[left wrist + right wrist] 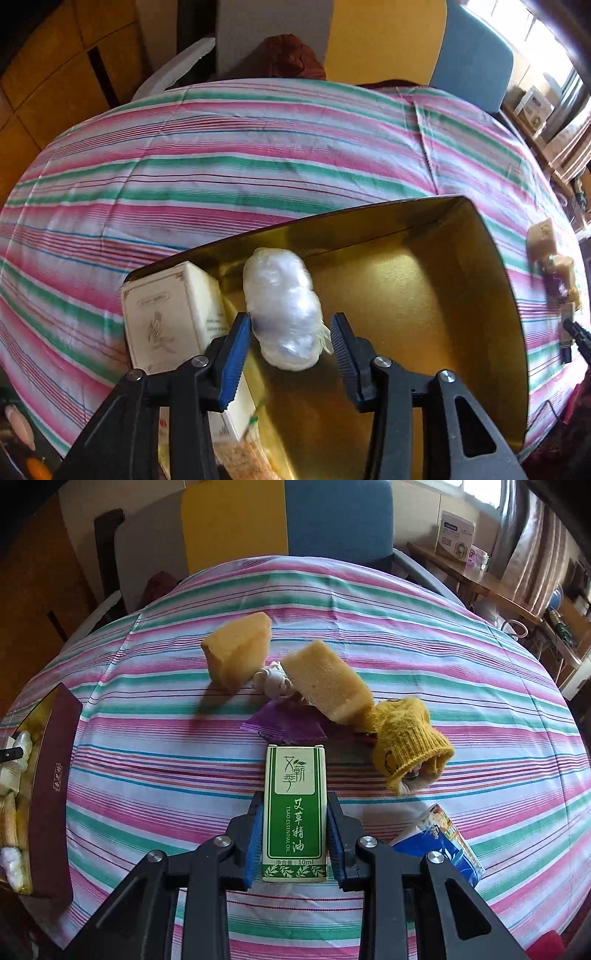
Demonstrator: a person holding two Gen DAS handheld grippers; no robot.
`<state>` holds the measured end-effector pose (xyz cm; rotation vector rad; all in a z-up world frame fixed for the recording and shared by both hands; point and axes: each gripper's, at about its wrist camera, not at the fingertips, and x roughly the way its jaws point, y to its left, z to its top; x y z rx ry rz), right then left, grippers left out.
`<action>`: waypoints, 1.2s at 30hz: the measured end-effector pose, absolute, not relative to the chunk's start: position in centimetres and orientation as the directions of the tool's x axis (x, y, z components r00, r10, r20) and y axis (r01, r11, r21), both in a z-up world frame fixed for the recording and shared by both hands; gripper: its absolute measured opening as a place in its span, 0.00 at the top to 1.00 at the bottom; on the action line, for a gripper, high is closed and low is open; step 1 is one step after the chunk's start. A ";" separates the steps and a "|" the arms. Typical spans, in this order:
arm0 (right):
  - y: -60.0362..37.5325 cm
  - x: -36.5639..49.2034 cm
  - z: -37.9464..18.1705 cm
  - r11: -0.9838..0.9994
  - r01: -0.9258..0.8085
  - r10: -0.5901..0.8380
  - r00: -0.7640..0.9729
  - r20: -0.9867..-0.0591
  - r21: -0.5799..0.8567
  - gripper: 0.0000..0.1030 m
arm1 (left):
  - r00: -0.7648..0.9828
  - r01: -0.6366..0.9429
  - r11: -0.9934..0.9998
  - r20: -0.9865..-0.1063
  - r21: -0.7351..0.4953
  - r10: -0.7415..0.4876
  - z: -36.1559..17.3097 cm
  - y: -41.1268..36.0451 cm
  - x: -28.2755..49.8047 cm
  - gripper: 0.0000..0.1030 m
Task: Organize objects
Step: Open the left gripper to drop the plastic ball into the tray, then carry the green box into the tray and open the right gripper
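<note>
In the left wrist view a gold-lined box [461, 295] lies on the striped table. A clear plastic-wrapped bundle [282, 308] lies in it, between the open fingers of my left gripper [290, 345], apart from the right pad. A cream carton [173, 314] stands in the box's left corner. In the right wrist view my right gripper [293, 825] is shut on a green and white essential oil box [294, 812], which lies flat over the tablecloth. The same gold-lined box shows as a maroon-sided box [48, 786] at the far left.
Beyond the green box lie two yellow sponges [236, 650] [325, 681], a white crumpled item [273, 679], a purple packet [284, 725], a yellow knitted sock [410, 744] and a blue carton [443, 843]. Chairs stand behind the table's far edge [295, 559].
</note>
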<state>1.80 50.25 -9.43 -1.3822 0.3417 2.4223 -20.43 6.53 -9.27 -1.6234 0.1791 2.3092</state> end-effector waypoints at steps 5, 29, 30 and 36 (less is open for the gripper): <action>50.3 2.0 -9.2 -0.917 -0.394 0.151 -0.493 -0.857 0.065 0.70 | -0.385 -0.316 -0.943 -0.893 -0.107 0.231 -5.6 4.7 -18.3 0.57; 17.4 -9.5 -4.1 -0.954 0.137 -0.299 -0.433 -0.851 0.265 0.70 | -0.563 -0.185 -0.955 -0.772 -0.232 0.296 -3.7 -6.9 -6.9 0.57; 16.4 -10.2 -4.9 -0.955 0.136 -0.296 -0.413 -0.861 0.263 0.70 | -0.565 -0.177 -0.955 -0.770 -0.238 0.297 -3.9 -7.3 -6.8 0.57; 12.3 -13.9 -7.9 -0.966 0.128 -0.257 -0.349 -0.901 0.225 0.70 | -0.561 -0.139 -0.953 -0.772 -0.269 0.300 -4.8 -9.1 -6.6 0.57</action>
